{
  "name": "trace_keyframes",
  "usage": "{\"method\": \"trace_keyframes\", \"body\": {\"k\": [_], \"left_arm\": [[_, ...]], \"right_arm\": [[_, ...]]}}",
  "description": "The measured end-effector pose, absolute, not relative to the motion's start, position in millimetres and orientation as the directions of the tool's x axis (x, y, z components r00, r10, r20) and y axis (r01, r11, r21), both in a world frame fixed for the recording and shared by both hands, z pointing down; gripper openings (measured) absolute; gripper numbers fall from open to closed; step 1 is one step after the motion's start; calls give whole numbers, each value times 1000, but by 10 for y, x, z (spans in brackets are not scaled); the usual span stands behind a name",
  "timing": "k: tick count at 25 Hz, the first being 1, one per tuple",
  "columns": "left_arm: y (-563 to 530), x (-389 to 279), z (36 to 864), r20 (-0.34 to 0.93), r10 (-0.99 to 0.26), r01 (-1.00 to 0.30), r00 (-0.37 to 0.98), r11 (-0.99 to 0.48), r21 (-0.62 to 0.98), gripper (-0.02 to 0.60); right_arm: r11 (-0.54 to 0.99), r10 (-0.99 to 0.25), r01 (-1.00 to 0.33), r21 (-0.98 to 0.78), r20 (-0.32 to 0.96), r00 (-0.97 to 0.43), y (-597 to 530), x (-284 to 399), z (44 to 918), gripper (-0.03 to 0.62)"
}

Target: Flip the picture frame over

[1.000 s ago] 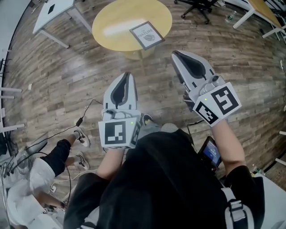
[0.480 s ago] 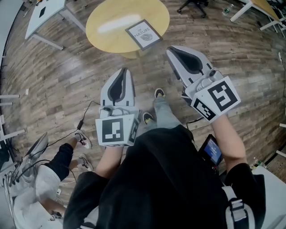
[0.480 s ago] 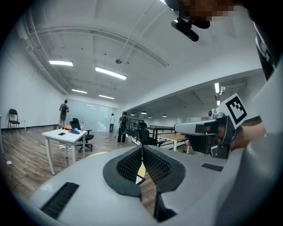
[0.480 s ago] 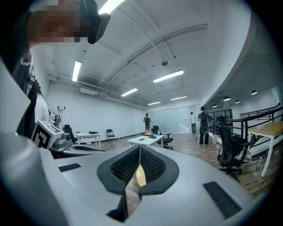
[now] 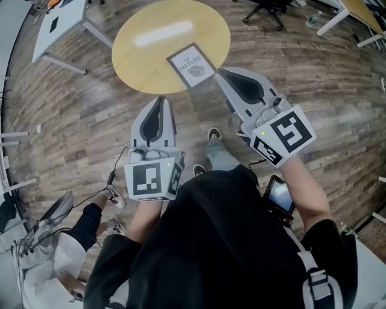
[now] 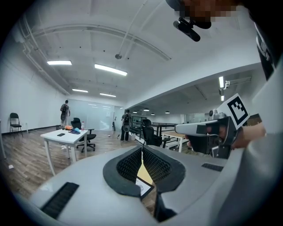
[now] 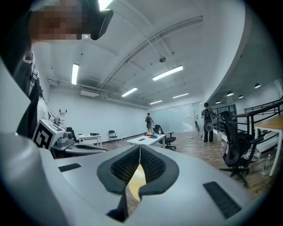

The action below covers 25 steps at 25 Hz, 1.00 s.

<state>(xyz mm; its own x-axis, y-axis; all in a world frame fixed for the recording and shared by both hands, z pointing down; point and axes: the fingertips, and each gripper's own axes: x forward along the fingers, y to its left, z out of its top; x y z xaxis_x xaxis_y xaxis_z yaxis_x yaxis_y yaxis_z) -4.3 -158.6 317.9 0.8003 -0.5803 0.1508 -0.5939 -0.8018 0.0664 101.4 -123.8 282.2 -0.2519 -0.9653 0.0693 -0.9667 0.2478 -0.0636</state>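
Observation:
The picture frame (image 5: 190,65) lies face up, white print showing, near the closest edge of the round yellow table (image 5: 151,36). My right gripper (image 5: 218,71) is shut and empty, its tip just right of the frame at the table's rim. My left gripper (image 5: 160,98) is also shut and empty, short of the table over the wood floor. In the left gripper view the jaws (image 6: 142,148) meet, and a corner of the frame (image 6: 143,187) shows beneath them. In the right gripper view the closed jaws (image 7: 140,148) let only a strip of yellow tabletop (image 7: 137,176) show.
A white desk (image 5: 60,18) stands at the far left and a black office chair (image 5: 265,9) behind the table. A person sits on the floor (image 5: 60,241) at the lower left, with a cable (image 5: 114,169) running beside them. People stand far off in the room.
Both grippers have moved forward toward the round table. The table and frame are nearer, and the right gripper's tip has reached the table's rim beside the frame. Both stay shut.

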Motion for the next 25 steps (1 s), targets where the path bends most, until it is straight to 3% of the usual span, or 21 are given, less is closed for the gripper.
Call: {"method": "trace_keyframes", "body": {"k": [11, 25], "left_arm": [[-2342, 759, 3323, 193, -608, -625, 771, -779, 45, 29], [-2950, 1058, 3460, 228, -650, -672, 725, -739, 32, 29]], "right_arm": [[303, -947, -949, -83, 82, -310, -2042, 1803, 2984, 18], [381, -910, -924, -22, 165, -380, -2559, 2015, 3336, 18]]}}
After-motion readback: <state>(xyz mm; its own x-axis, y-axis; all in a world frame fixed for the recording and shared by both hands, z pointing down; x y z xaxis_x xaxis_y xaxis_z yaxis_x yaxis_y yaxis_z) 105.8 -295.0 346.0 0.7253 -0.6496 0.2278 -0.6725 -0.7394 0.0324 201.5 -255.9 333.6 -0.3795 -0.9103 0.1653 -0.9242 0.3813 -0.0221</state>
